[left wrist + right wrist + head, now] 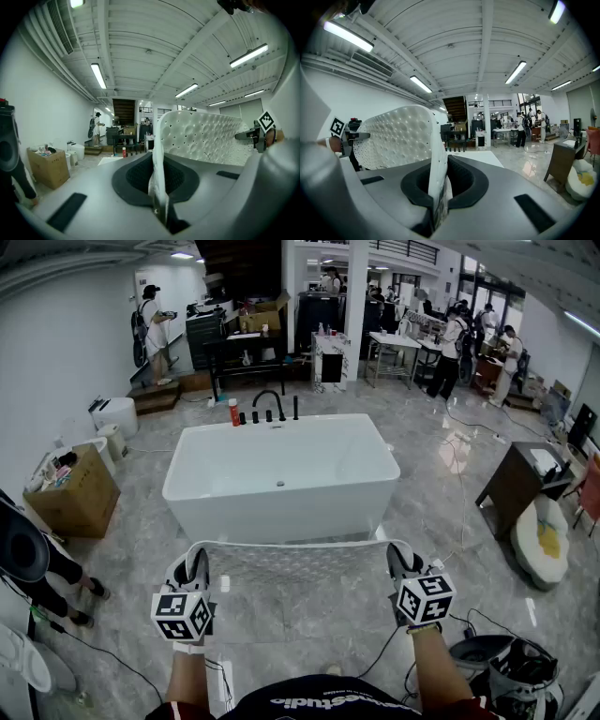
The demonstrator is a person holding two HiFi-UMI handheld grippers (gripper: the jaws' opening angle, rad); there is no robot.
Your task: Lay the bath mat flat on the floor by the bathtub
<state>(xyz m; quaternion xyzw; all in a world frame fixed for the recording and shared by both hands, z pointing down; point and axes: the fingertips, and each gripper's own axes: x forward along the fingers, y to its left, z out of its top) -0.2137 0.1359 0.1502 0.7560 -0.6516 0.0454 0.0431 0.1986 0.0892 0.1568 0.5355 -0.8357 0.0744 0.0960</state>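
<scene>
A translucent white bath mat (298,570) with dimples and small holes hangs stretched between my two grippers, in front of the white bathtub (281,479). My left gripper (194,569) is shut on the mat's left edge. My right gripper (400,563) is shut on its right edge. In the left gripper view the mat (201,138) rises from between the jaws and spreads to the right toward the other gripper (260,131). From the right gripper view the mat (396,136) runs left out of the jaws. Its top edge is level, above the floor.
A cardboard box (75,491) stands left of the tub, with a toilet (117,414) behind it. A dark cabinet (517,486) and a cushion (544,538) sit at the right. Cables (394,648) trail over the marble floor near me. People stand at the back.
</scene>
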